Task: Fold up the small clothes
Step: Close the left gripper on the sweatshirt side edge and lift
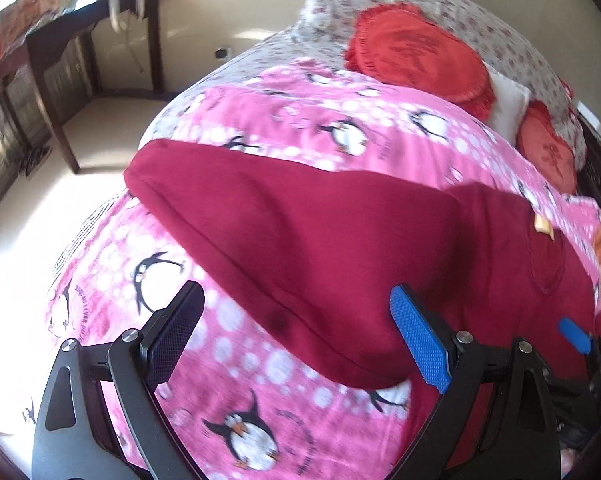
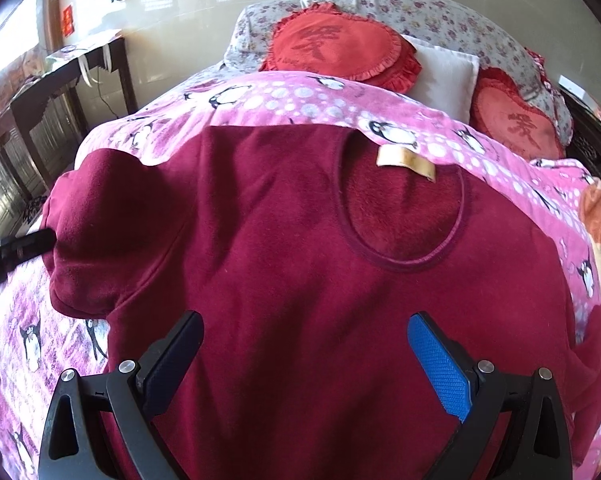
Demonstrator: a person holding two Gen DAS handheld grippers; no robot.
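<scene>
Take the dark red sweatshirt (image 2: 300,264) as your landmark: it lies spread face-up on the pink penguin blanket (image 2: 300,96) that covers the bed, neckline toward the pillows, with a tan label (image 2: 406,162) showing inside the round collar (image 2: 404,216).

Far to the left of the sweatshirt, a dark wooden table (image 1: 60,60) stands against the wall, with papers on top. Your left gripper (image 1: 296,332) hovers over the sweatshirt's left sleeve (image 1: 284,240), its fingers spread wide apart with nothing between them; the sleeve's lower edge runs through the gap, with blanket showing beneath the black finger (image 1: 172,340) and red cloth behind the blue pad (image 1: 418,340). In the right wrist view, a black tip of that left gripper (image 2: 20,246) appears just beside the sleeve's cuff end, and you cannot tell whether it touches the cloth.

Your right gripper (image 2: 304,360) sits over the sweatshirt's chest, below the collar, its fingers also spread wide and gripping nothing. Its blue pad (image 1: 574,334) shows at the right edge of the left wrist view.

Beyond the sweatshirt's neckline, a red heart-shaped cushion (image 2: 340,46) rests against floral pillows (image 2: 440,12), with a white pillow (image 2: 444,76) just right of it and a second red cushion (image 2: 518,122) farther right.
</scene>
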